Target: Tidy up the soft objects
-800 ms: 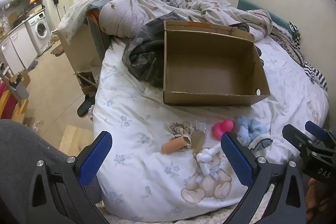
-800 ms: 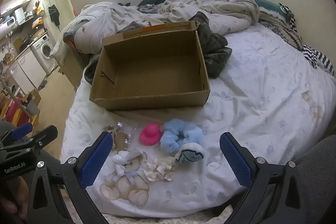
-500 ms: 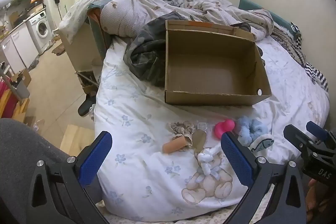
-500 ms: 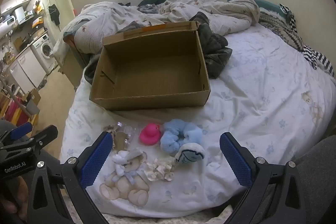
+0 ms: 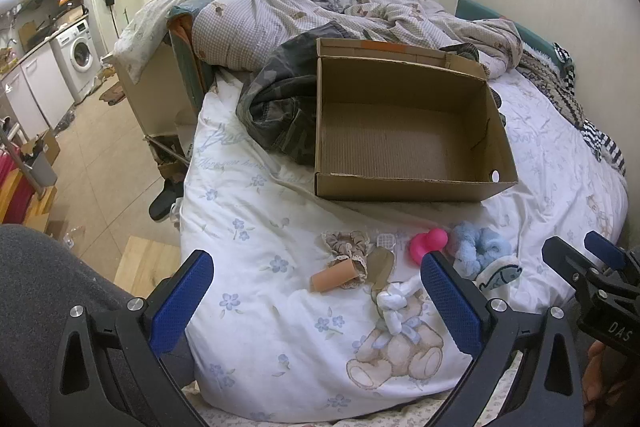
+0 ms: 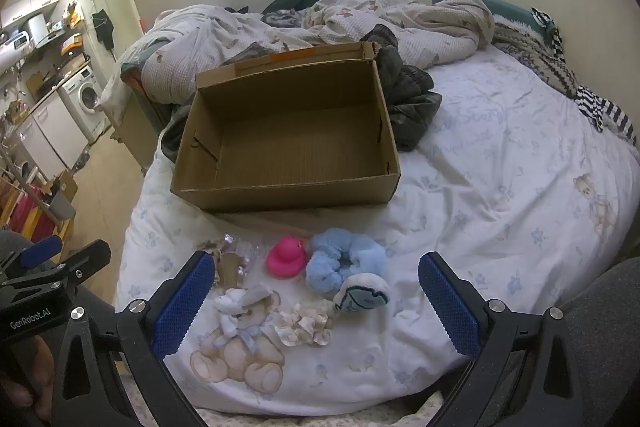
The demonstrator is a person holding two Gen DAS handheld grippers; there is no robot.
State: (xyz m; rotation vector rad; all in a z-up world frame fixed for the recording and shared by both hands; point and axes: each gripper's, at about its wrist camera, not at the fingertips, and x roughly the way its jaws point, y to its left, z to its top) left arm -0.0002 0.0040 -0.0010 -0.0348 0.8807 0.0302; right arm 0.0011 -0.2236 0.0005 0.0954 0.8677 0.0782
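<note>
Two fluffy scrunchies (image 6: 345,263), rectangular cardboard box (image 6: 288,193)

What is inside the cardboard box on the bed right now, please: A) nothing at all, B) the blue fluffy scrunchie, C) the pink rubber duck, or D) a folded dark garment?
A: the cardboard box shows only its bare floor, while the pink duck and the blue scrunchie lie on the sheet in front of it.

Cardboard box (image 6: 280,195) open-topped — dark clothes (image 6: 412,107) crowd its sides.
</note>
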